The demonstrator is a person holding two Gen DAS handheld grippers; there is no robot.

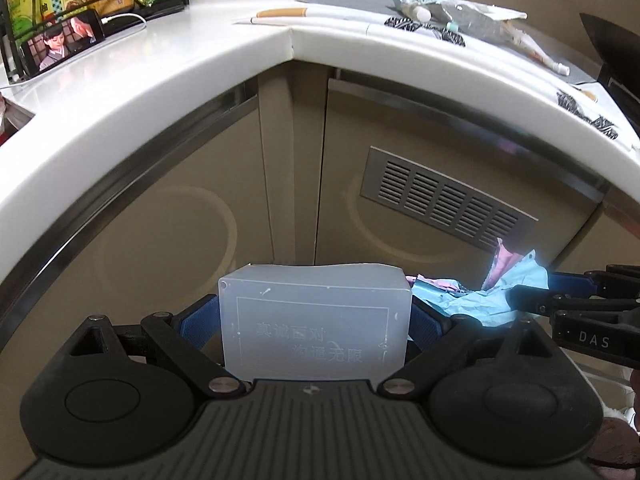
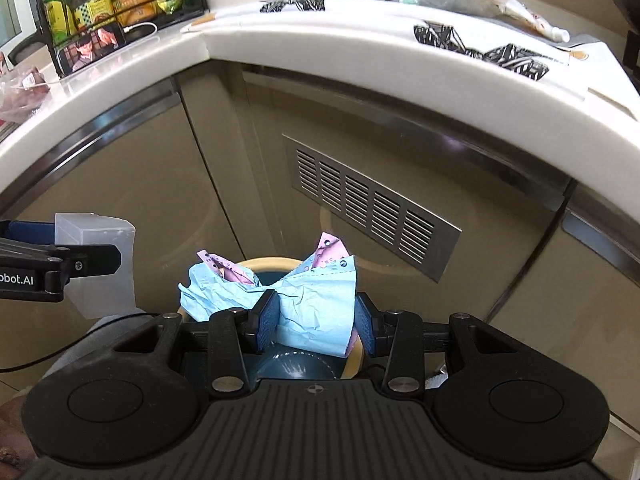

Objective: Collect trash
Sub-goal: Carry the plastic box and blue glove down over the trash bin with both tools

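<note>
Left gripper (image 1: 316, 320): matte black plastic body, ribbed grey-black top plate with a small round emblem at its front edge. Two big rounded housings, each with a shallow disc recess. Black linkage arms with triangular cut-outs, silver pivot screws. Blue textured pads (image 1: 192, 326) on the fingers. Right gripper (image 2: 316, 320): same build, same blue pads (image 2: 267, 320). White lettering on the side bars: "DAS" on the right gripper, "bot.AI" on the left. Thin black cable at the right gripper's left side.
</note>
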